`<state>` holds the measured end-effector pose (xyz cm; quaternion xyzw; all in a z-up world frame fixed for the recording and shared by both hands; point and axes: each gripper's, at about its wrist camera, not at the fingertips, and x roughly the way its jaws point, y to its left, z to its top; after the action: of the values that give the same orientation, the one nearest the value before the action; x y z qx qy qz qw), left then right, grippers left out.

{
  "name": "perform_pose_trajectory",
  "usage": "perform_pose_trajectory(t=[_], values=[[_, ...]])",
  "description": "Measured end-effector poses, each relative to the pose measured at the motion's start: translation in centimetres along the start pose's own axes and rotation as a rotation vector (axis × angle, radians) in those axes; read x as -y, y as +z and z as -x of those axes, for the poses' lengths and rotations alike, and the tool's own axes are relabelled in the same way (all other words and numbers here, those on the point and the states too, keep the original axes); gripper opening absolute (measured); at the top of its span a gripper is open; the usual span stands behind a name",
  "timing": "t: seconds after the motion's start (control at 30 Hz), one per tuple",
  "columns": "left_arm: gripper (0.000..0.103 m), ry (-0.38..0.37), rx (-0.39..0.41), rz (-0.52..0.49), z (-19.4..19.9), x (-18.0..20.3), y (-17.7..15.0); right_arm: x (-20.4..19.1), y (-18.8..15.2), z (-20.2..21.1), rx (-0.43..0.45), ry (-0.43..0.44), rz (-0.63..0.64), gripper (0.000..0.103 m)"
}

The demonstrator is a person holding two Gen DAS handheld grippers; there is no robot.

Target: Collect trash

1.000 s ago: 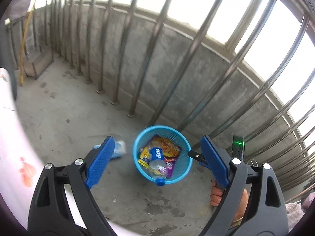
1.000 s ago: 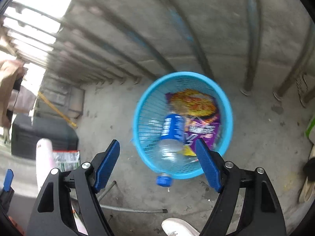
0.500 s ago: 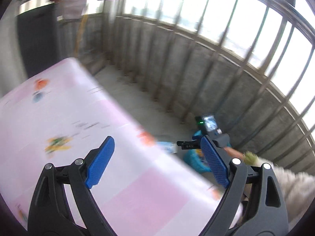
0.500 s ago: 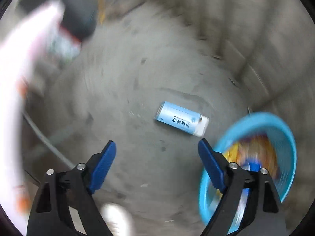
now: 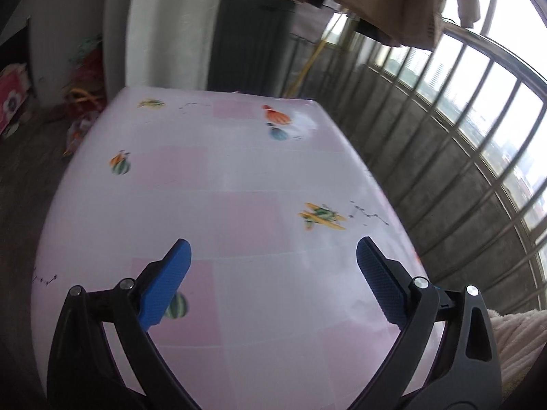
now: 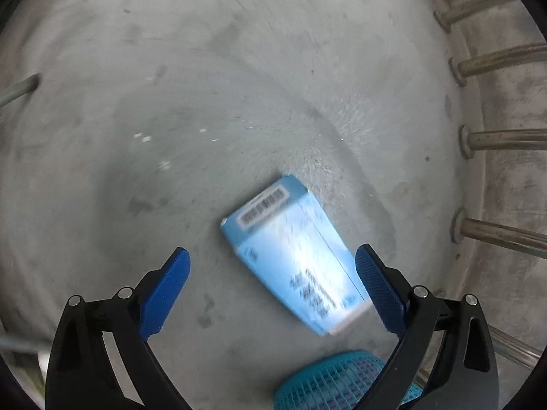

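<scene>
Pale blue cardboard is what fills the space in front of my right tool [image 6: 271, 280]: a flat rectangular light blue carton [image 6: 297, 256] lying on its broad face on the grey concrete floor [image 6: 205, 85]. One short end carries a white barcode label, and dark print runs along the long face, too smeared by motion blur for me to read. A bright patch of glare sits across its middle. The carton lies at a slant, its barcode end pointing away from me and its near end reaching close to my right blue finger pad [image 6: 379, 290]. My right tool is spread wide, with nothing between the pads; whether that pad touches the carton I cannot tell.

Just below the carton, at the bottom edge of the right wrist view, is the rim of a round turquoise plastic mesh basket [image 6: 328, 379], standing on the floor. Metal railing bars [image 6: 495, 136] meet the floor along its right edge.

My left tool [image 5: 273, 283] is also spread wide and holds nothing. It hangs over a pink and white checked bench cover [image 5: 239, 205] printed with small planes and balloons.
</scene>
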<state>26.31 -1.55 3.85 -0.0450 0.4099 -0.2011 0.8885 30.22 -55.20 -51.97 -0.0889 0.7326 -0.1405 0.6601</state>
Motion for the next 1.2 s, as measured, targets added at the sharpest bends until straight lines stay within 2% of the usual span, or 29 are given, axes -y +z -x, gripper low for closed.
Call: perform_pose_trajectory(t=[0.13,0.33,0.47,0.57,0.7,0.77,0.8,0.9,1.0,1.1,1.13,1.2], values=[[0.093,0.015,-0.012,0.041,-0.3,-2.0,0.1,-0.4,0.9,-3.2,-0.053,-0.024,0.027,0.096],[0.093,-0.003,-0.017,0.075,-0.5,-1.7,-1.1,-0.2,0.3,-5.7,-0.092,-0.049,0.047,0.096],[0.093,-0.008,-0.015,0.063,-0.7,-1.3,-1.4,0.8,0.0,-6.2,-0.085,-0.015,-0.006,0.096],[0.093,-0.008,-0.028,0.047,-0.7,-1.0,-1.6,1.6,-0.4,-6.0,-0.074,0.000,-0.067,0.090],[0.093,-0.028,-0.005,0.016,-0.3,-0.2,-1.5,2.1,-1.3,-4.2,-0.032,0.049,-0.111,0.080],[0.093,-0.041,0.001,0.013,-0.2,0.2,-1.4,2.6,-1.6,-2.0,0.026,0.090,-0.153,0.078],[0.093,-0.053,0.004,0.012,-0.3,0.3,-1.3,3.5,-2.2,0.7,0.098,0.161,-0.221,0.078],[0.093,-0.107,0.022,-0.024,-0.5,1.8,-1.1,5.9,-4.9,7.3,0.274,0.290,-0.375,0.077],[0.093,-0.181,0.037,-0.075,-0.8,3.8,-0.8,8.6,-11.2,16.2,0.487,0.420,-0.554,0.077],[0.093,-0.254,0.040,-0.123,-1.1,5.7,-1.2,11.3,-18.3,22.5,0.654,0.442,-0.672,0.077],[0.093,-0.267,0.037,-0.136,-1.3,6.1,-1.3,12.0,-21.2,24.7,0.694,0.407,-0.711,0.077],[0.093,-0.291,0.029,-0.157,-1.6,7.0,-1.8,13.5,-26.4,27.5,0.722,0.326,-0.778,0.077]])
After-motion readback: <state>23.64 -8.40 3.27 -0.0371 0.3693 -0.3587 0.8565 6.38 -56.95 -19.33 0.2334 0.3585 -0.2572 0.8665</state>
